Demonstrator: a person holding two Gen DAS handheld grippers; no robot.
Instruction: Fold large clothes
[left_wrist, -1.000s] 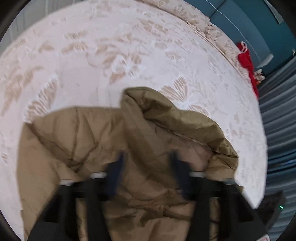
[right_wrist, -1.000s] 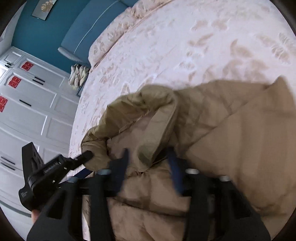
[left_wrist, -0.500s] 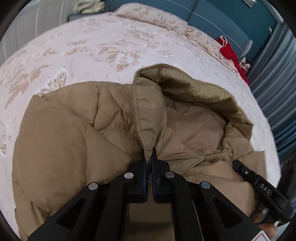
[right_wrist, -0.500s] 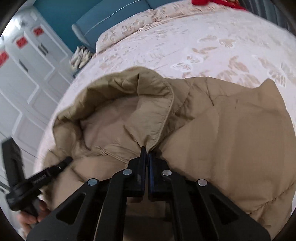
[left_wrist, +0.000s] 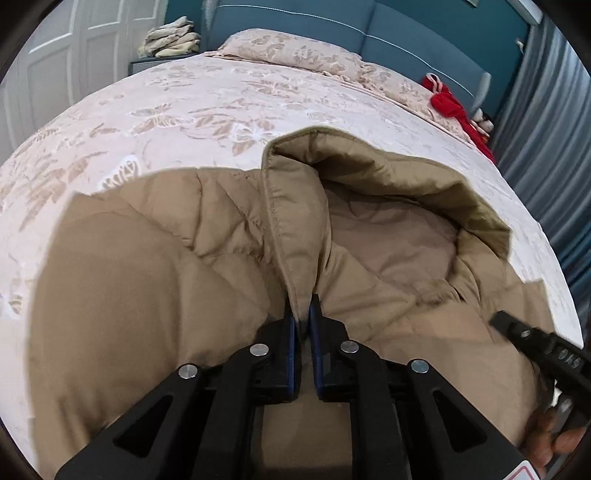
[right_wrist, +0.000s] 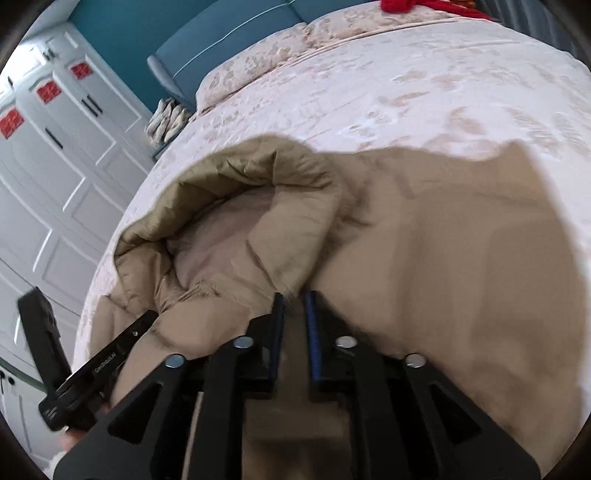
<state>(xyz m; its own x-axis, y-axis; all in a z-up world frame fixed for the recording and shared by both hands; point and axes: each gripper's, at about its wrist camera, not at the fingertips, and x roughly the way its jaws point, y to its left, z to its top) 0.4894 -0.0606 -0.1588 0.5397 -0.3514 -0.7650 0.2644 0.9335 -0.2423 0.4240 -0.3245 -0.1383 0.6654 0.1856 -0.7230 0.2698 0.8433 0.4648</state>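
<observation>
Pinching the tan jacket (left_wrist: 147, 295) collar, left tongs (left_wrist: 302, 314); right tongs (right_wrist: 293, 299) likewise, wardrobe (right_wrist: 55, 147) right-view only.

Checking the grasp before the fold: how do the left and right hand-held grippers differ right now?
The left hand-held gripper is nearly shut, its fingers pinching a thin fold at the hood edge of the tan jacket; the right hand-held gripper shows a wider gap, with blurred fabric between. The left view is sharp, the right motion-blurred. Both sit at the jacket's collar on the bed.
</observation>
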